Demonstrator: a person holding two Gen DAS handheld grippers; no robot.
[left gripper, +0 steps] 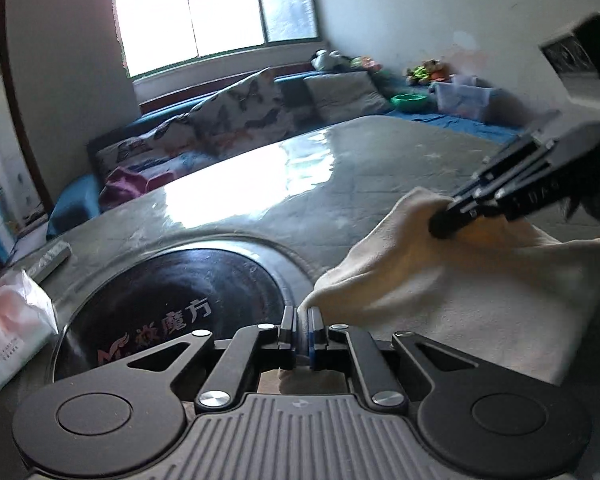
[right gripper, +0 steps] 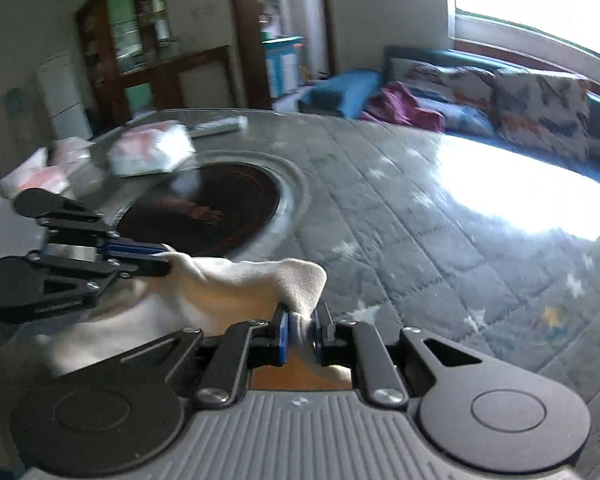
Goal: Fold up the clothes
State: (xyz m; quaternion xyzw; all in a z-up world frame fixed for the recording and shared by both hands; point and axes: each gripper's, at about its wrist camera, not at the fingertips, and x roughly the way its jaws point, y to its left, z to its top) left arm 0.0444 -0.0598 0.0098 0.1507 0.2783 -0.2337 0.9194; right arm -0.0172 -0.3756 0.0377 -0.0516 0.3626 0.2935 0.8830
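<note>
A cream cloth lies partly folded on the grey quilted table, its upper layer lifted by two corners. My left gripper is shut on the cloth's near left corner, beside the dark round plate. It shows in the right wrist view as the left gripper pinching the cloth from the left. My right gripper has the other corner between its blue pads, which press on the fabric. In the left wrist view the right gripper comes in from the right, tips closed on that raised corner.
A dark round plate is set into the table's middle. Tissue packs and a remote lie at the table's left edge. A blue sofa with patterned cushions runs behind the table under the window.
</note>
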